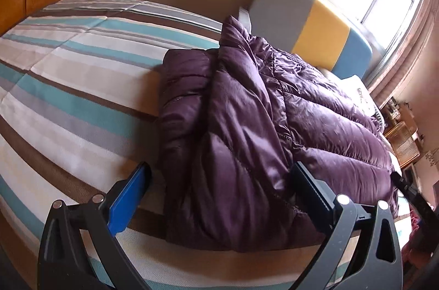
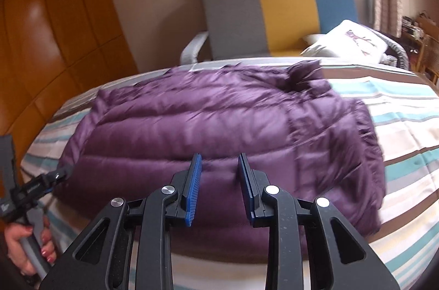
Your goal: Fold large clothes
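Observation:
A purple puffer jacket [image 2: 219, 125] lies folded on the striped bed. In the left wrist view the jacket [image 1: 260, 111] shows a sleeve laid over its body. My left gripper [image 1: 219, 177] stands wide open just above the jacket's near end, pads apart from the fabric; the right wrist view shows it [image 2: 59, 174] at the jacket's left edge, held by a hand [image 2: 33, 246]. My right gripper [image 2: 219, 161] hovers over the jacket's near edge, open by a narrow gap with nothing between its blue pads [image 2: 193, 188].
The striped sheet [image 1: 68, 87] covers the bed. A grey, yellow and blue chair [image 2: 274, 13] stands beyond the far side, with a white cushion [image 2: 348, 43] beside it. An orange padded headboard [image 2: 55, 43] lies to the left, a window and curtains behind.

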Motion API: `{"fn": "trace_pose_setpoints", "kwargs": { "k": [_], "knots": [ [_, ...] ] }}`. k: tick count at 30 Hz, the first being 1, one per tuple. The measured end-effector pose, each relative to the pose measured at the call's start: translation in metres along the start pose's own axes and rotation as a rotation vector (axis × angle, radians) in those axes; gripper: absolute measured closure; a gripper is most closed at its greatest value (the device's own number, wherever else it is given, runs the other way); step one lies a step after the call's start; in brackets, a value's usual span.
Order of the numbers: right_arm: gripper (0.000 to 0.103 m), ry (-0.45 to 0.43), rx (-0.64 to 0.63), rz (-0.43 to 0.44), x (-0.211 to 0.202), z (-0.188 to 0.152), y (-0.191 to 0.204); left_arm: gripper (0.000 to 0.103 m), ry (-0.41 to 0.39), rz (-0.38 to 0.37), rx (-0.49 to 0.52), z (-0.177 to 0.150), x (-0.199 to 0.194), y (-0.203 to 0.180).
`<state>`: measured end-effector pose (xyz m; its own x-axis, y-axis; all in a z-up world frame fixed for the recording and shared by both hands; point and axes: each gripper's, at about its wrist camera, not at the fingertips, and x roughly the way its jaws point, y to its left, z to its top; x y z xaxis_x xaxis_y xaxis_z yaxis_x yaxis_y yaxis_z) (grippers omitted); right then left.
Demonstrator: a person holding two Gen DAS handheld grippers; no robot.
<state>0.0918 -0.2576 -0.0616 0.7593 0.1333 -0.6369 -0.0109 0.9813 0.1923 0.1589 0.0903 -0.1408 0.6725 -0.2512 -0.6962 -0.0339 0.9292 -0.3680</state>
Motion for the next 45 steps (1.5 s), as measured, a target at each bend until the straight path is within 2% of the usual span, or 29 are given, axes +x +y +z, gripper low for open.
{"fn": "trace_pose_setpoints", "kwargs": {
  "k": [5,8,13,20,22,26,28,32,34,36,38,41,44,45],
  "knots": [
    [0.075,-0.003,-0.070,-0.009,-0.001,-0.004,0.023,0.002,0.018,0.022,-0.038,0.008,0.005,0.001],
    [0.075,0.035,-0.111,-0.051,0.011,-0.004,0.032,0.002,0.024,0.034,-0.046,0.009,0.008,0.001],
    [0.076,0.111,-0.105,-0.065,0.042,-0.012,0.027,0.002,0.026,0.016,-0.035,0.006,0.009,-0.005],
    [0.076,0.095,-0.103,-0.061,0.048,-0.017,0.025,0.002,0.023,-0.007,-0.041,0.005,0.014,-0.010],
    [0.076,0.083,-0.102,-0.058,0.046,-0.019,0.025,0.004,0.028,-0.040,-0.087,0.006,0.013,-0.006],
    [0.076,0.078,-0.084,-0.047,0.043,-0.022,0.023,0.021,0.039,-0.002,-0.146,0.007,0.012,-0.004],
    [0.076,0.077,-0.077,-0.039,0.042,-0.021,0.020,0.024,0.045,0.000,-0.176,0.009,0.013,-0.002],
    [0.076,0.076,-0.073,-0.040,0.041,-0.021,0.019,0.029,0.051,-0.073,-0.271,0.011,0.020,0.000],
    [0.076,0.075,-0.072,-0.042,0.041,-0.021,0.019,0.029,0.068,-0.099,-0.272,0.010,0.023,-0.005],
    [0.076,0.077,-0.070,-0.040,0.041,-0.021,0.018,0.035,0.094,-0.142,-0.285,0.007,0.027,-0.009],
    [0.076,0.080,-0.071,-0.039,0.041,-0.021,0.019,0.048,0.112,-0.157,-0.307,0.005,0.033,-0.010],
    [0.076,0.092,-0.075,-0.037,0.042,-0.018,0.019,0.063,0.078,-0.162,-0.327,0.005,0.033,-0.006],
    [0.076,0.127,-0.081,-0.032,0.041,-0.013,0.019,0.076,0.048,-0.158,-0.285,0.005,0.024,-0.012],
    [0.076,0.139,-0.087,-0.032,0.041,-0.011,0.019,0.077,0.038,-0.164,-0.270,0.005,0.020,-0.014]
  ]
}}
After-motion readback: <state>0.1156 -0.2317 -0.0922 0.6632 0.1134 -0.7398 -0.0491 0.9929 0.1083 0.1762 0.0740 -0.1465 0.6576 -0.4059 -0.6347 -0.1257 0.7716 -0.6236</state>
